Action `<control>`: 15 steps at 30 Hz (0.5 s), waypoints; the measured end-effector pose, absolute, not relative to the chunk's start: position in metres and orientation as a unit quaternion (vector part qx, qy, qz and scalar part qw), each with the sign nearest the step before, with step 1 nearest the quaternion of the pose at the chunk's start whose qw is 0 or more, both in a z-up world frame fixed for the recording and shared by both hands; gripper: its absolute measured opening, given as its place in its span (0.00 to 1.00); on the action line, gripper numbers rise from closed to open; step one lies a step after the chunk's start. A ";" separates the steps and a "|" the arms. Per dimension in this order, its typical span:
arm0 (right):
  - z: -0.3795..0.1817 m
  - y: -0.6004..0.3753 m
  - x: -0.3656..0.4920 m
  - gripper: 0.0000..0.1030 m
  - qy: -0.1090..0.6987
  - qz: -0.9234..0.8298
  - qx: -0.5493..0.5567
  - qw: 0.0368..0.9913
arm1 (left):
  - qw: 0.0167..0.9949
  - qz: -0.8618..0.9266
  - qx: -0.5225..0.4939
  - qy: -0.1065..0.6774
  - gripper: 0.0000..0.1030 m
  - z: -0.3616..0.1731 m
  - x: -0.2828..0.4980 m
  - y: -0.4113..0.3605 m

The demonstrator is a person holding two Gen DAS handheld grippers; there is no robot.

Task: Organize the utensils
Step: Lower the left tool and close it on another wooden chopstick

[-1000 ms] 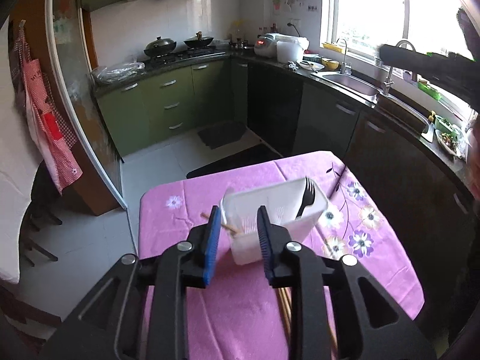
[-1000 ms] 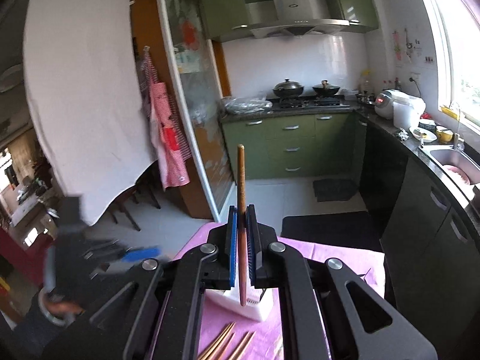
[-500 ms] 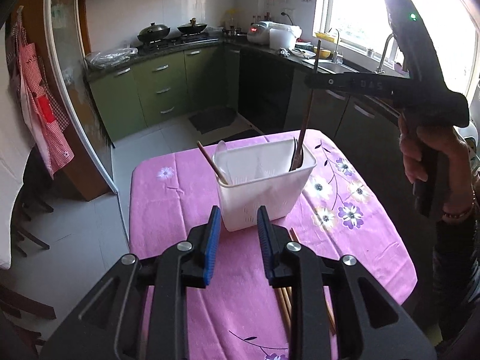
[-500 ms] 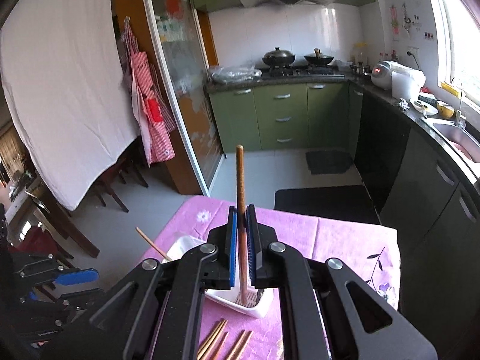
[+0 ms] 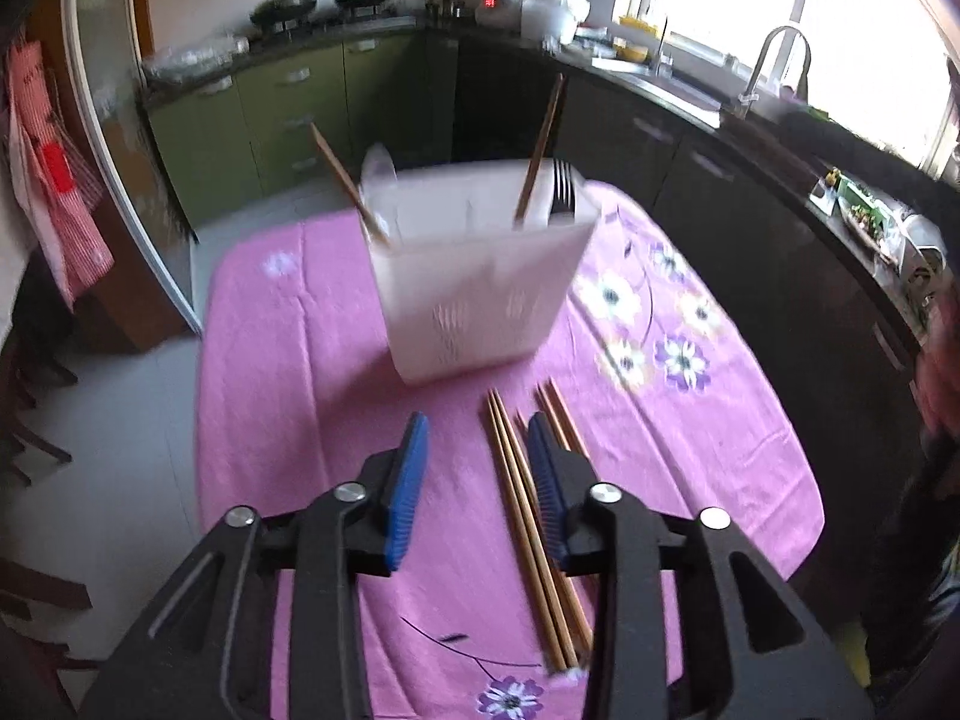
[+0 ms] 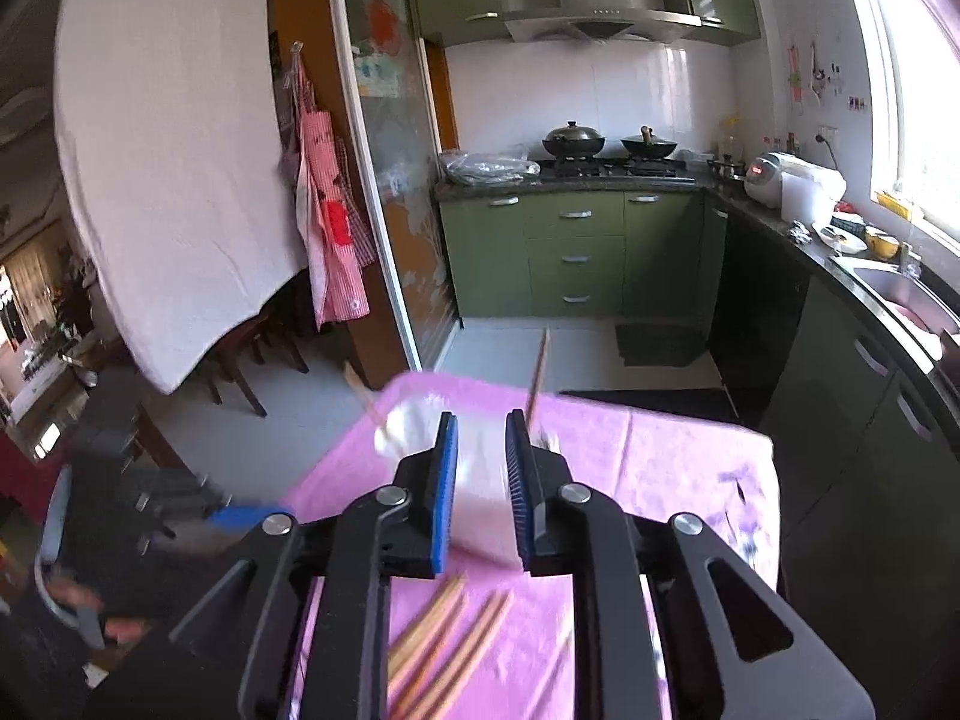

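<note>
The left gripper (image 5: 477, 462) is seen released and still widening, its blue pads (image 5: 407, 486) parted with nothing pressed between them. It is pitched steeply down over the worktop (image 5: 300, 360), which is covered by a pink flowered cloth. A bundle of wooden chopsticks (image 5: 528, 516) lies flat on the cloth directly under it, running lengthwise along the inner side of its right-hand finger, the far tips just past the fingertips. Straight ahead of the gripper, a little beyond those tips, a white utensil holder (image 5: 480, 282) stands upright. One chopstick (image 5: 345, 180) leans out of the holder's left corner, another (image 5: 540, 144) rises from its right side, and fork tines (image 5: 561, 186) show just beside the latter.

The right gripper (image 6: 480, 468) is likewise unclenched and opening, with a narrow gap between its pads and nothing held there. It is tilted moderately downward, and the same holder (image 6: 480, 516) is seen through the gap, just ahead. The loose chopsticks (image 6: 444, 642) lie on the cloth below and to its left, blurred.

To the left of both grippers the worktop's edge drops to a pale tiled floor (image 5: 120, 450); to the right, dark kitchen cabinets (image 5: 750, 228) stand near the edge. Bare cloth is left on either side of the holder. The left gripper appears blurred at the lower left of the right wrist view.
</note>
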State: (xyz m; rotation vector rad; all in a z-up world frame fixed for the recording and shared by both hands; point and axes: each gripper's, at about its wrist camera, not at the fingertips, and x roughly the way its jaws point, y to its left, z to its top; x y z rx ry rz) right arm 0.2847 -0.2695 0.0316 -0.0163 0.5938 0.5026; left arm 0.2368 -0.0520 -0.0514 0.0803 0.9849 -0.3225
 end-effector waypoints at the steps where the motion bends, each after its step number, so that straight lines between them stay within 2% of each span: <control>1: 0.023 -0.273 0.274 0.16 0.294 0.242 -0.012 0.924 | 0.863 -0.154 0.039 0.480 0.33 -0.060 0.238 -0.055; 7: -0.063 -0.301 0.231 0.21 0.363 0.205 -0.002 0.909 | 0.826 -0.143 0.041 0.544 0.32 -0.122 0.252 -0.068; 10: -0.098 -0.310 0.226 0.21 0.393 0.194 0.011 0.899 | 0.806 -0.137 0.029 0.575 0.20 -0.148 0.265 -0.070; 15: -0.135 -0.321 0.224 0.21 0.425 0.197 0.038 0.883 | 0.789 -0.126 0.020 0.601 0.19 -0.174 0.283 -0.073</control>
